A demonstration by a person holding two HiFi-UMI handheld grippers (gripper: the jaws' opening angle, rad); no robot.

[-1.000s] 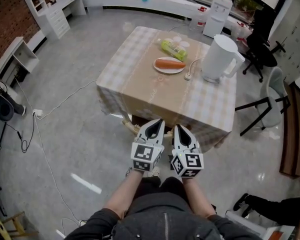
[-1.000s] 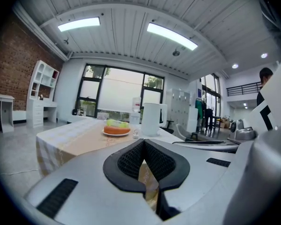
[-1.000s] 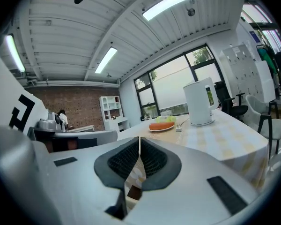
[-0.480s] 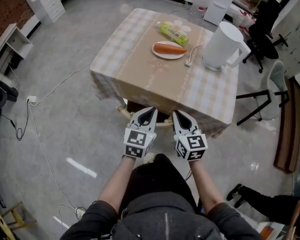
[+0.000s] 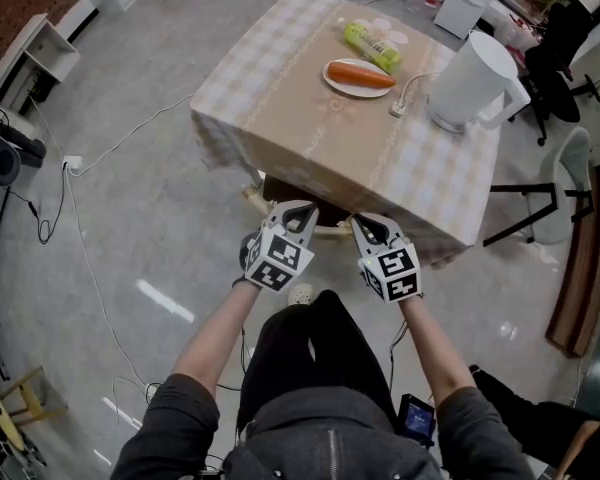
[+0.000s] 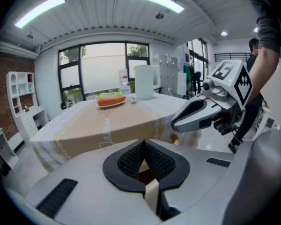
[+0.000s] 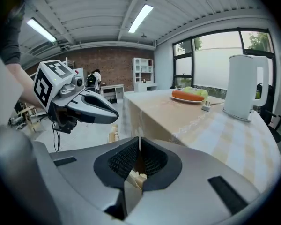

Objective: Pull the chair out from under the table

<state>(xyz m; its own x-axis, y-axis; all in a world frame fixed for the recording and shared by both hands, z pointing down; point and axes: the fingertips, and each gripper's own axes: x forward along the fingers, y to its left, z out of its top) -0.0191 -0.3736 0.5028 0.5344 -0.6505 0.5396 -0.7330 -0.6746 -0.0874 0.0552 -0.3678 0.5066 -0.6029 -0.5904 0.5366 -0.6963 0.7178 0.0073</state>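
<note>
Two grippers hung low and side by side at the table's [image 5: 310, 148] near edge, both pointing at the cloth's overhang. Left gripper [image 5: 298, 209]: jaws clenched, pads pressed together, nothing caught between them, only a sliver of pale wood showing through the gap below. Right gripper [image 5: 366, 224]: same story, jaws clamped tight on nothing. And the chair [image 5: 329, 231]? It sat tucked under the near edge, mostly hidden by the checked cloth, with a strip of its wooden frame peeking out between the two grippers and another bit off to the left of the left one. Whether either tip touched that wood could not be told. Up on the tabletop, a plate [image 5: 342, 81] carrying a carrot [image 5: 361, 74] lay toward the far edge, a green bottle [image 5: 371, 44] just beyond it. A white kettle [image 5: 475, 83] stood by the right edge, its plug [image 5: 397, 111] lying between it and the plate. Down on the grey floor, a white cable [image 5: 110, 148] trailed away to the left.
</note>
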